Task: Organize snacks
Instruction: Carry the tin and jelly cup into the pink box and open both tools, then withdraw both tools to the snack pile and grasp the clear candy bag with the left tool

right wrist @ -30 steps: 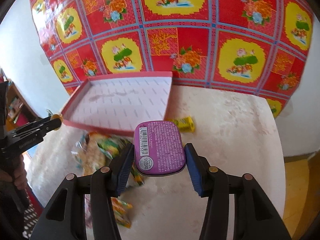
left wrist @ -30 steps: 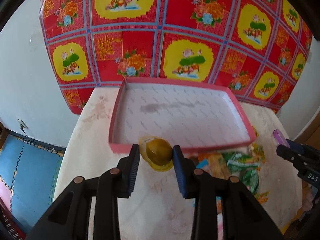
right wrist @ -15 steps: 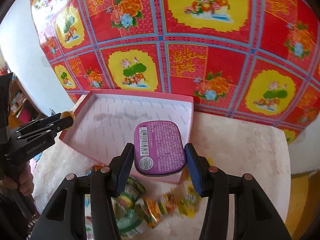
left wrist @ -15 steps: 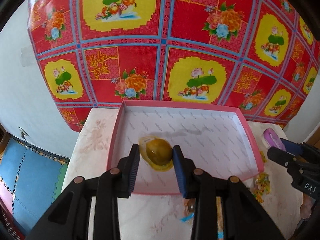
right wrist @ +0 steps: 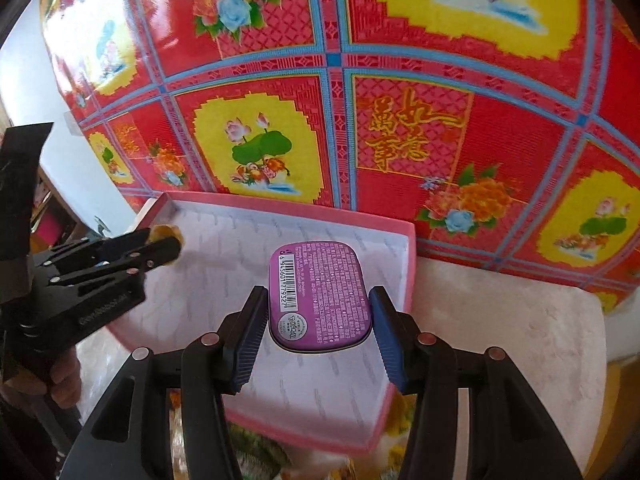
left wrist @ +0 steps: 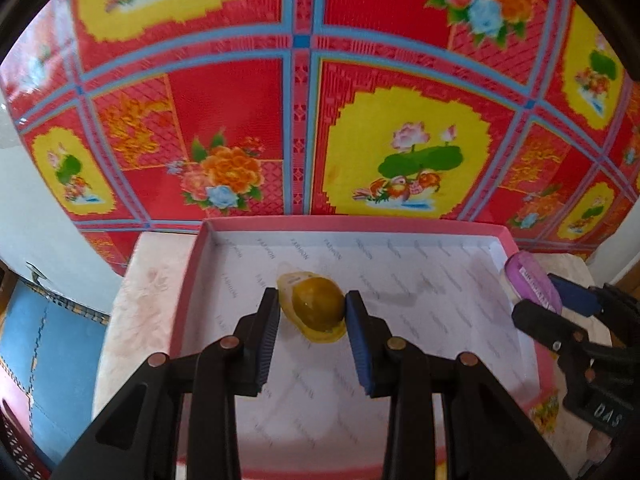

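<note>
Up over the shallow pink-rimmed cardboard box [left wrist: 192,280] with its white printed lining, both grippers hang side by side. On the left gripper [left wrist: 311,310] the jaws are clamped on a small yellow-wrapped jelly snack [left wrist: 316,308]. On the right gripper [right wrist: 318,310] they are clamped on a flat purple rounded tin [right wrist: 320,292], barcode side up. Loose snack packets [right wrist: 256,452] lie on the pale desk [right wrist: 520,328] beside the box.

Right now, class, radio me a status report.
Left gripper shut on yellow-wrapped jelly snack. Right gripper holding purple tin. Both over pink tray; nothing blocking.
</note>
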